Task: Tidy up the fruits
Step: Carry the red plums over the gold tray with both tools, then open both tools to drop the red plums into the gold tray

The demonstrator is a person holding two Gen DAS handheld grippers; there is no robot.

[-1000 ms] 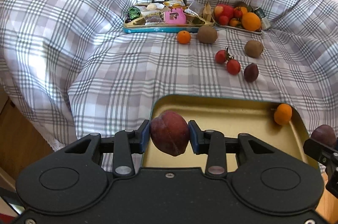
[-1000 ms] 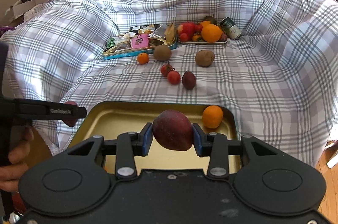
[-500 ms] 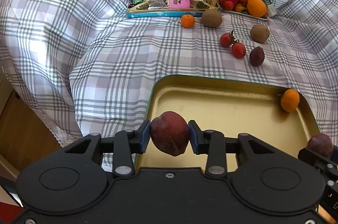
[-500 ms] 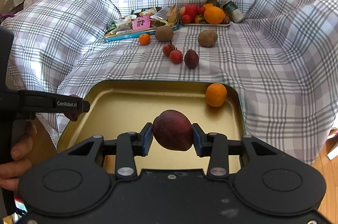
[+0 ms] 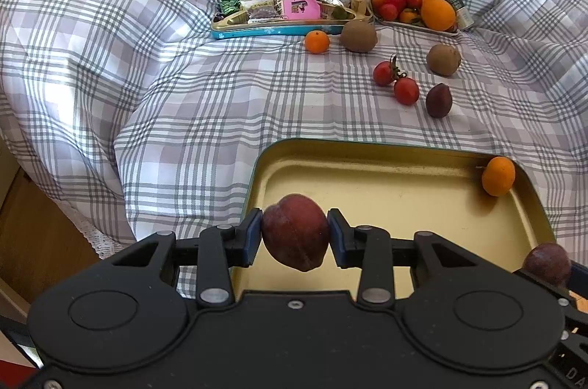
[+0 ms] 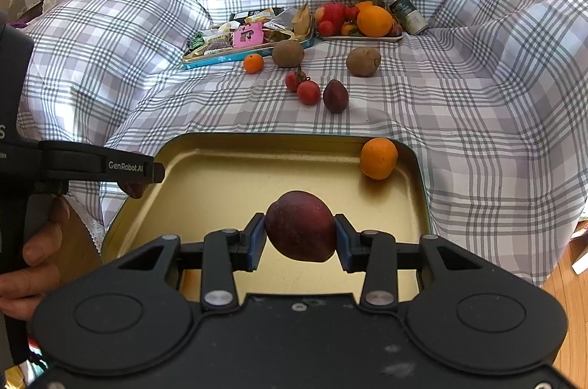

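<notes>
Each gripper holds a dark red plum over a gold tray. In the left wrist view my left gripper [image 5: 295, 236] is shut on its plum [image 5: 294, 223] above the tray's [image 5: 367, 146] near left corner. My right gripper [image 6: 300, 238] is shut on a second plum [image 6: 299, 220] above the tray's [image 6: 275, 137] middle. A small orange [image 6: 378, 158] lies in the tray's far right corner. The right plum [image 5: 546, 262] shows at the left view's lower right edge. One of the left gripper's fingers [image 6: 110, 165] reaches in from the left, hiding most of its plum.
On the checked cloth beyond the tray lie a small orange [image 5: 317, 42], two kiwis [image 5: 358, 35], two cherry tomatoes [image 5: 406, 90] and a dark plum [image 5: 438, 100]. Behind them stand a snack tin [image 5: 279, 29] and a fruit plate [image 5: 415, 23]. A hand [image 6: 33, 264] grips the left handle.
The right wrist view has tipped slightly downward, so more of the tray shows. Both grippers keep their plums and have hardly shifted.
</notes>
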